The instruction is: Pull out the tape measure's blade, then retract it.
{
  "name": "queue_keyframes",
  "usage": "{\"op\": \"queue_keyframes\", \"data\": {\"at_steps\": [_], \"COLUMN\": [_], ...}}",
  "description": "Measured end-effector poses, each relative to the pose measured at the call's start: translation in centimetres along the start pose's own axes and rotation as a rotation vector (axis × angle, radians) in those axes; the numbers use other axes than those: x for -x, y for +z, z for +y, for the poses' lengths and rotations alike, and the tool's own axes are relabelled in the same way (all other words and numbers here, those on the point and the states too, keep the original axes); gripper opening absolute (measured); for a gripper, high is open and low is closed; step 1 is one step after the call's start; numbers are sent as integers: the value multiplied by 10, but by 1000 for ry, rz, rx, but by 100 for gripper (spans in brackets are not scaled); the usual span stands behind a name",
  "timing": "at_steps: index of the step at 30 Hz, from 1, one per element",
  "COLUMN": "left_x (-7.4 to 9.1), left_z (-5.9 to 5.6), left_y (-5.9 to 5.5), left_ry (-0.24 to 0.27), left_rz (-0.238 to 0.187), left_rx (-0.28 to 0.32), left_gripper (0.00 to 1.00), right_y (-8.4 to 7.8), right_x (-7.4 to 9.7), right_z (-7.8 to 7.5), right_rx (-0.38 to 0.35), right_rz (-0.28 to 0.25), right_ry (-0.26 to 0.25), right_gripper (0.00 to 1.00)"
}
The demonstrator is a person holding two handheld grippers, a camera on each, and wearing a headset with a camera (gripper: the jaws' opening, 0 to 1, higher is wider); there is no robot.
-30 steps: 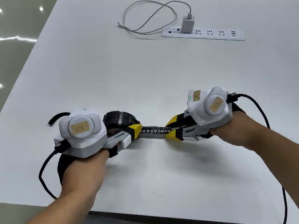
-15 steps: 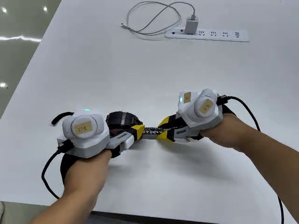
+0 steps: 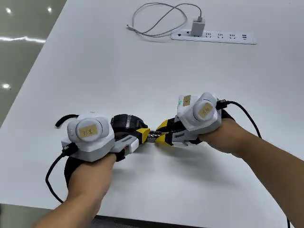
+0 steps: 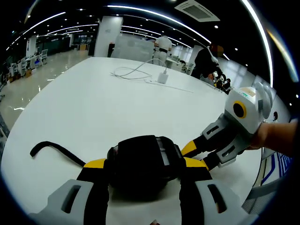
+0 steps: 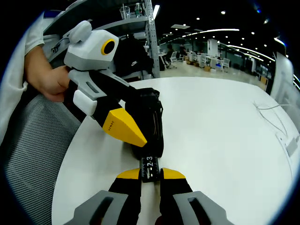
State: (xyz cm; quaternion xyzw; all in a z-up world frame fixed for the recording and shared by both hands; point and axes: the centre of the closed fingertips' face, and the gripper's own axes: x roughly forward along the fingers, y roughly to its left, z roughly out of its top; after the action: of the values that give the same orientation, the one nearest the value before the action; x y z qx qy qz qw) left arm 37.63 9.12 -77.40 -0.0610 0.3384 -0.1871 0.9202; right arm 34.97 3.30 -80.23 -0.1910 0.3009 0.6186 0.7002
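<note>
My left fingers [image 4: 93, 164] are clenched on the black tape measure [image 4: 143, 161], held between them on the bench [image 3: 142, 71], and close beside them my right fingers [image 5: 173, 174] pinch its short stub of blade [image 5: 150, 165].

The tape measure's blade [image 5: 150, 167] — dark here — carries the pale printed figures 2 and 3.
</note>
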Motion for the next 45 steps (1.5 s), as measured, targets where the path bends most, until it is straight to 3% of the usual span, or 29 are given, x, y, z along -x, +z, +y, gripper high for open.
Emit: {"op": "queue_keyframes", "data": {"at_steps": [16,45], "left_x": [1,1], "left_z": [0,-2], "left_y": [0,0], "left_ry": [0,-18], "left_rz": [-8,-18], "left_rx": [-1,-3], "left_gripper": [57,60], "right_y": [10,13], "right_x": [-11,-8], "right_z": [1,2], "right_rx": [-2,11], "right_rz": [-29,-19], "right_ry": [-1,-44], "right_gripper": [11,13]}}
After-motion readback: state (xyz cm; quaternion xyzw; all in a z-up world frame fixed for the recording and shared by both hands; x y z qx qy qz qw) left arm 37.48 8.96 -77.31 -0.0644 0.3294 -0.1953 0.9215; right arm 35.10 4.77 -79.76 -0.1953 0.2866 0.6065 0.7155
